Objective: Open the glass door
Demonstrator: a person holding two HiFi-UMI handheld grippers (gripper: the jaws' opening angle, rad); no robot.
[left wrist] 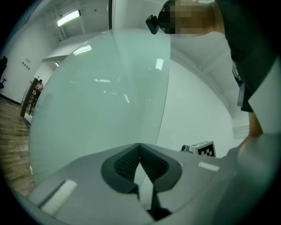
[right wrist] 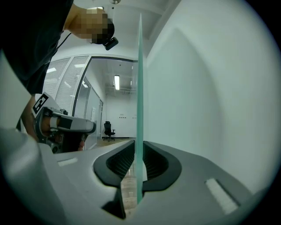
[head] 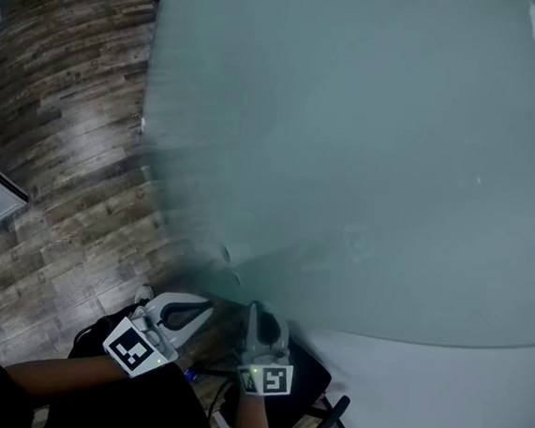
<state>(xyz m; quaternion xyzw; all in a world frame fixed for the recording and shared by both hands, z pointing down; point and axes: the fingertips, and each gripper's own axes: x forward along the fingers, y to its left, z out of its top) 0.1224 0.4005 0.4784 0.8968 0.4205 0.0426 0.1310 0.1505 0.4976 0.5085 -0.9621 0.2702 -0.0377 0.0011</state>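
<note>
The frosted glass door [head: 349, 150] fills most of the head view. In the right gripper view its free edge [right wrist: 139, 88] stands upright as a thin green strip and runs down between the two jaws. My right gripper [head: 260, 313] is shut on that edge, low on the door, with a dark pad close against each face. My left gripper [head: 207, 308] is beside it to the left, shut with nothing in it. In the left gripper view its closed tips [left wrist: 139, 146] point at the door's pale face [left wrist: 96, 96]; whether they touch the glass I cannot tell.
Wood floor [head: 58, 141] spreads to the left of the door. A white wall [head: 456, 405] stands close on the right. A dark base with a small wheel [head: 335, 408] lies below my right hand. Past the door's edge there is a room with an office chair [right wrist: 107, 129].
</note>
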